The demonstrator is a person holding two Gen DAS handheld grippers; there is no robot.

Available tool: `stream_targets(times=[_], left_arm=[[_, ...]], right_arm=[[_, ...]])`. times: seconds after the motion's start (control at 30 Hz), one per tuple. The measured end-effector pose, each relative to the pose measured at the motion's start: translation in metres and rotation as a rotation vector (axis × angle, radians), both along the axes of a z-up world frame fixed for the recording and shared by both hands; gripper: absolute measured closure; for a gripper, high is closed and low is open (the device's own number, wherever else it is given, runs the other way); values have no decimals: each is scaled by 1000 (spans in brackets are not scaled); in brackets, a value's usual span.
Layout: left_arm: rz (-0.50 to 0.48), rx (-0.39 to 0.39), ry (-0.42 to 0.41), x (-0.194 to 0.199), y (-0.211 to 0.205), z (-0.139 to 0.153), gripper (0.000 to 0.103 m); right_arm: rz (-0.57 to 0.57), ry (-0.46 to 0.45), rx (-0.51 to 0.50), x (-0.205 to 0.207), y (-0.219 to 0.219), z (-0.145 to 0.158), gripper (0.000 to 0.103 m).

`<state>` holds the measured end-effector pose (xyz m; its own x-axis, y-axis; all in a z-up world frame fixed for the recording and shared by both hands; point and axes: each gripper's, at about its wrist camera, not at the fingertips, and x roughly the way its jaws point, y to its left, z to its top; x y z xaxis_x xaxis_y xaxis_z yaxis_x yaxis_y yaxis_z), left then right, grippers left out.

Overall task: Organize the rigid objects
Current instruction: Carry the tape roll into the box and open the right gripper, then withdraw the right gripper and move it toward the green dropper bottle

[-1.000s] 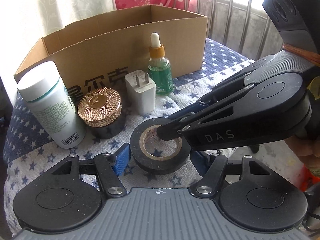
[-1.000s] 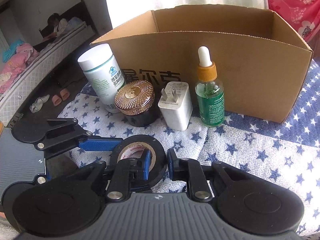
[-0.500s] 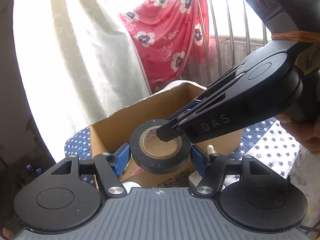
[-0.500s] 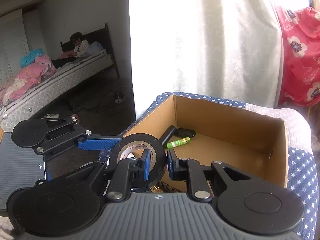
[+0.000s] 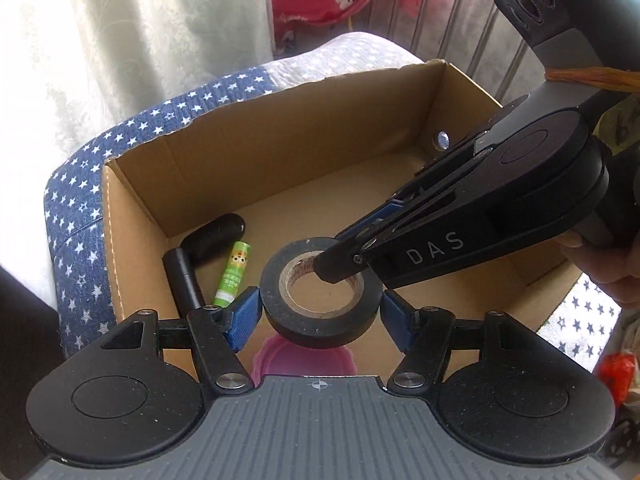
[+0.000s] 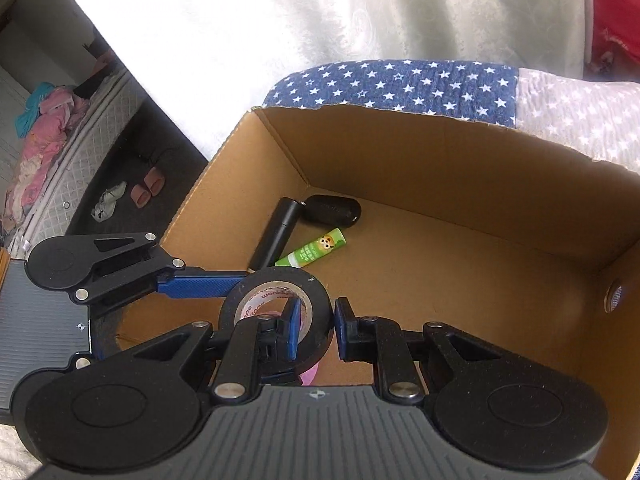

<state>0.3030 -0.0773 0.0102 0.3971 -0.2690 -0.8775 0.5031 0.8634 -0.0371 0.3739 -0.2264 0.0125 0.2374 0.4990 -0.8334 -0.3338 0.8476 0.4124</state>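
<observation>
Black tape roll (image 5: 320, 304) hangs above cardboard box (image 5: 132, 200) interior: right gripper (image 6: 316, 326) pinches its wall, left gripper (image 5: 318, 316) clamps its sides, 2 grips steadying it for lowering.

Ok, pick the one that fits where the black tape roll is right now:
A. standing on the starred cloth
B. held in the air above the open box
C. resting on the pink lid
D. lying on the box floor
B: the black tape roll hangs over the cardboard box, its wall pinched by the right hand-held gripper, the left hand-held gripper flanking it.
</observation>
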Motion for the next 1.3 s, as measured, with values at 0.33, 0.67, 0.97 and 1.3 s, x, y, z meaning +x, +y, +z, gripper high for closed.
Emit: stream_targets(times=[0.33,0.67,0.97,1.3], left_arm=[[8,81,79,34,-12,-22,37],[40,46,44,36,-4,-7,34],[51,9,-82,5,3,34,28],[96,12,-135,-21,38,49,24]], right_arm=[[21,54,-82,30,13,-23,85],[-11,45,-102,39,6,-27,85],[-4,-21,-6,9,-12,20,83],[15,126,-48,27,4,-18,82]])
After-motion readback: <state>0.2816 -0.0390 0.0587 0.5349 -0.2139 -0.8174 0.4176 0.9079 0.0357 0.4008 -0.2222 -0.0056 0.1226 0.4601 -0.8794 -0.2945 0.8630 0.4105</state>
